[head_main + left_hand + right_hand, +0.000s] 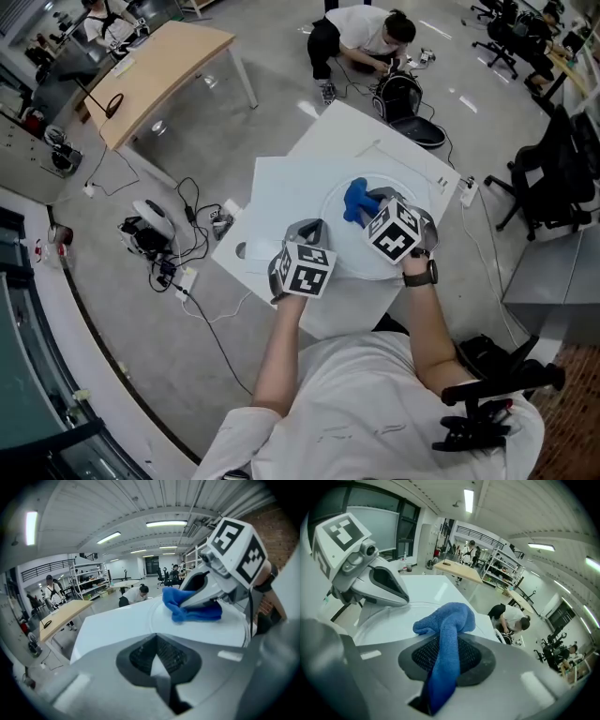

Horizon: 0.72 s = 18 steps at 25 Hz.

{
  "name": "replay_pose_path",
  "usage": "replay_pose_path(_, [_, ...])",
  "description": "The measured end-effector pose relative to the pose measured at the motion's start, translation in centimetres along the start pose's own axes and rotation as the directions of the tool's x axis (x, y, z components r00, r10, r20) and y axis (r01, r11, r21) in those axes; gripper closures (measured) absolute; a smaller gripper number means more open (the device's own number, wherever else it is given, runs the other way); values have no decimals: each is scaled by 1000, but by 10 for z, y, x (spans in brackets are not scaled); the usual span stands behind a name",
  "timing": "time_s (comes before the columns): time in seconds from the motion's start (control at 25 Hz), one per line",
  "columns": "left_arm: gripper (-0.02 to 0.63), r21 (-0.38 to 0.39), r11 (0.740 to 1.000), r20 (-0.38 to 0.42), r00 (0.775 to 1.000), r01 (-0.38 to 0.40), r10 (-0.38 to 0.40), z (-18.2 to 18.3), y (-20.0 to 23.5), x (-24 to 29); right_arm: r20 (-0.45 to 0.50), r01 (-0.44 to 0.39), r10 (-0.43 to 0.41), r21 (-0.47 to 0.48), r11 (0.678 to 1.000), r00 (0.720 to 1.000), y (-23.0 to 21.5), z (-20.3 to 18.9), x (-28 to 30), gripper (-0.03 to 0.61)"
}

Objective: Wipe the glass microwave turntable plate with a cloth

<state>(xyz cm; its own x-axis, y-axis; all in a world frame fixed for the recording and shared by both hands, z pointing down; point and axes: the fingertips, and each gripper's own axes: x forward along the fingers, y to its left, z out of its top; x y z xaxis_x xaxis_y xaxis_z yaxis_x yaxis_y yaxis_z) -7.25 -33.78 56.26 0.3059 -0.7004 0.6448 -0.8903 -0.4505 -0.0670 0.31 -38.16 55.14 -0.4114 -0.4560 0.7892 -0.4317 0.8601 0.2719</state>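
Note:
The round glass turntable plate (pixel 349 251) lies flat on a white table (pixel 281 192). A blue cloth (pixel 354 199) rests on the plate's far side, with my right gripper (pixel 367 204) shut on it. In the right gripper view the cloth (pixel 445 620) runs up out of my right gripper (pixel 445 645) and bunches on the plate (pixel 391 620). My left gripper (pixel 314 231) is shut, its tips at the plate's near-left rim. The left gripper view shows nothing between its own shut jaws (pixel 157 639), with the cloth (pixel 187 613) and plate (pixel 206 631) ahead.
A person (pixel 361 36) crouches on the floor beyond the table beside a black bag (pixel 408 105). A wooden table (pixel 159 75) stands far left. Cables and a device (pixel 155 230) lie on the floor at left. Office chairs (pixel 553 178) stand at right.

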Motion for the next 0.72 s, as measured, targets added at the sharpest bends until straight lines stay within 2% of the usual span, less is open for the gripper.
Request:
replay_pose_path(0.2, [614,8,1000,9,1000,-12,12,-1,3,-1,-20,100,-98,103,990,995,-37,-34,-14,493])
replay_pose_path(0.4, [614,21,1000,13,1000,-14,14,-3,6,-2,-62,151,-143,157,976,988,-38,-67,-40,492])
replay_pose_path(0.56, [614,25,999,18,1000,-22,22,-2,6,-5,-43,102,-96,163,981,994,-12,-75,-58,494])
replay_pose_path(0.72, [614,25,999,20,1000,-24,23,0,4,-4,2,41,-42,124,991,999,18,-61,-58,497])
